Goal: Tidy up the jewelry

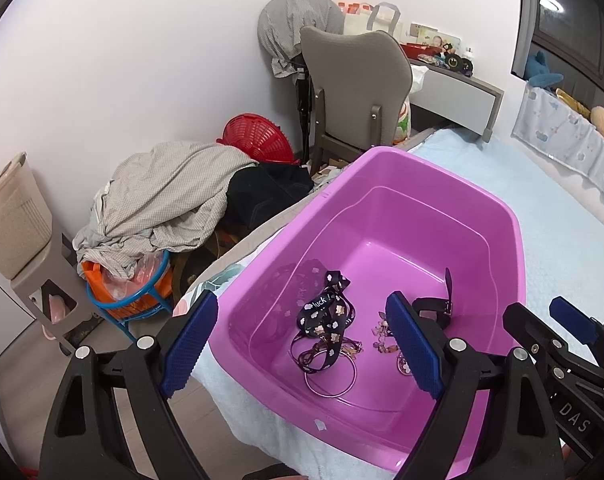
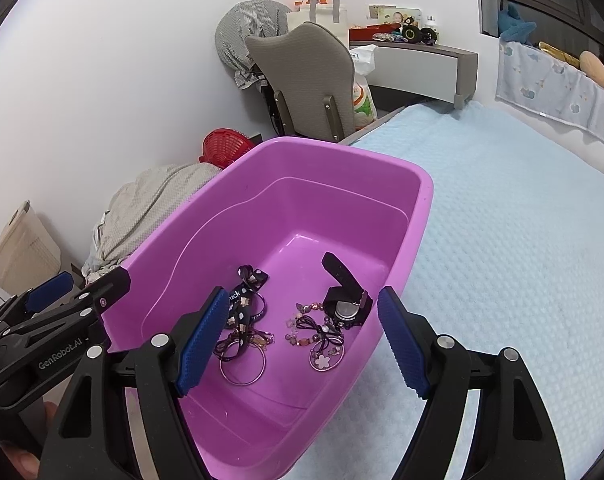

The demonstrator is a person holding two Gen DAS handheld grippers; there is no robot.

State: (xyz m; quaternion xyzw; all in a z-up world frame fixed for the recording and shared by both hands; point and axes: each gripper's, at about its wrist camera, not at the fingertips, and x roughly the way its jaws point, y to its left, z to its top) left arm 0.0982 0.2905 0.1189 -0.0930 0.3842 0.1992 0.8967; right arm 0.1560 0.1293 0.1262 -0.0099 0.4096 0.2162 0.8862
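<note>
The right wrist view shows the black watch [image 2: 344, 304] face-up with its round dial, plus a flower-charm ring [image 2: 326, 354] under a beaded bracelet [image 2: 302, 326]; in the left wrist view the right finger pad hides most of these, leaving only a watch strap [image 1: 442, 300] and some beads [image 1: 384, 336]. The left view alone shows the floor at the left of the frame: a heap of checked cloth [image 1: 170, 200] over a blue wire basket [image 1: 130, 300], and a red plastic basket [image 1: 258, 140]. All the jewelry lies on the floor of one pink plastic tub [image 1: 382, 160] that sits on a pale blue bed cover [image 2: 522, 240]. The left gripper [image 1: 302, 348] has its jaws spread wide and empty, with a black patterned lanyard [image 1: 326, 316] and one metal bangle [image 1: 330, 376] seen between them. The right gripper [image 2: 302, 344] is likewise released, holding nothing, framing the lanyard [image 2: 242, 308], bangle [image 2: 242, 364], bracelet and watch. Counted: one lanyard, one bangle, one bracelet, one watch, one charm ring.
</note>
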